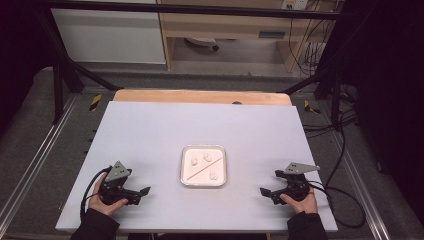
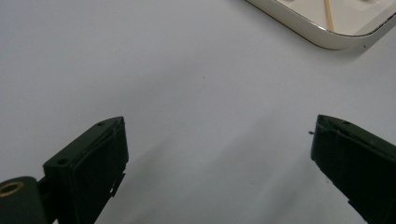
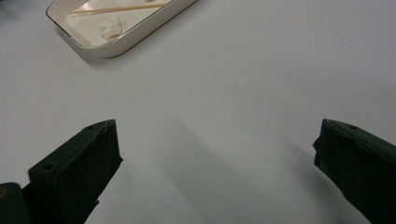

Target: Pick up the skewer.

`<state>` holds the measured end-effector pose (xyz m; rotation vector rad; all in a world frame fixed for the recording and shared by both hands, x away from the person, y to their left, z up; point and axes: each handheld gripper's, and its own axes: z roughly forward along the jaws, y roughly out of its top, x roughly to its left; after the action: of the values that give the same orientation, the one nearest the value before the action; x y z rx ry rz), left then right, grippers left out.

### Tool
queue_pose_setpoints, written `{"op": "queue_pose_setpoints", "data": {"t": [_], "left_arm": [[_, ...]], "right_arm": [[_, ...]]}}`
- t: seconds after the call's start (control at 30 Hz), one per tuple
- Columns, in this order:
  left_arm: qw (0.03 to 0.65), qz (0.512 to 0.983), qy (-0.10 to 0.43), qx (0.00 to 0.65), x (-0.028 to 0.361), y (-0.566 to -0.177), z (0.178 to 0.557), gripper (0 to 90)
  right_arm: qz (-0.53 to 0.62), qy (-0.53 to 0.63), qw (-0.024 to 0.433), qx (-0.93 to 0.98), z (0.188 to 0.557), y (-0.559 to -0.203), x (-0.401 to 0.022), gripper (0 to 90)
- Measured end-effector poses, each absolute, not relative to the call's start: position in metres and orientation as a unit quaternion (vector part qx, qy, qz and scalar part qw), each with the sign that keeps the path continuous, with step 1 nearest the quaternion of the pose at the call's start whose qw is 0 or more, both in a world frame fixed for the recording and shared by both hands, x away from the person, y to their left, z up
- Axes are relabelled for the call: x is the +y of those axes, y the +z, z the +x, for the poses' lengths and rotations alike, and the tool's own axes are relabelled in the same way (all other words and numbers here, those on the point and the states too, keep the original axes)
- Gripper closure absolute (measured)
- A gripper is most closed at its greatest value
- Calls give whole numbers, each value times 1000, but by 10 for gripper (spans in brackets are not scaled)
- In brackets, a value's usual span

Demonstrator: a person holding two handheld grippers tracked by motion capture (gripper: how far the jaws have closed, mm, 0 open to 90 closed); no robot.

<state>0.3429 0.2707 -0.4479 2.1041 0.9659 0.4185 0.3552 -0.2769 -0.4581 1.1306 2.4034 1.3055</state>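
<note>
A small white square tray (image 1: pixel 203 165) sits a little below the middle of the high view, on the pale table (image 1: pixel 150 135), and a thin wooden stick (image 1: pixel 202 170) lies across it on a diagonal, running from the tray's lower left corner up toward its upper right. Three small white lumps (image 1: pixel 208 157) sit around the stick, two above it and one below. The left gripper (image 1: pixel 142 191) rests at the lower left of the frame and the right gripper (image 1: pixel 265 191) at the lower right, each held by a hand, each with its jaws spread wide and nothing between them. The tray lies between them, up and inward from both, and neither looks clearly nearer. In the left gripper view the tray corner sits at the upper right; in the right gripper view it sits at the upper left, well apart from the jaws. My guess is either hand could reach the stick, whose slant suits a grip taken across it.
</note>
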Motion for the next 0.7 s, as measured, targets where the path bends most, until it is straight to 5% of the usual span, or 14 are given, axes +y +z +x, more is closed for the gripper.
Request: {"op": "queue_pose_setpoints", "data": {"t": [0.7], "left_arm": [[382,831,168,368,252,-437,342,45]], "right_arm": [[382,433,93,812,356,-458,-277,8]]}}
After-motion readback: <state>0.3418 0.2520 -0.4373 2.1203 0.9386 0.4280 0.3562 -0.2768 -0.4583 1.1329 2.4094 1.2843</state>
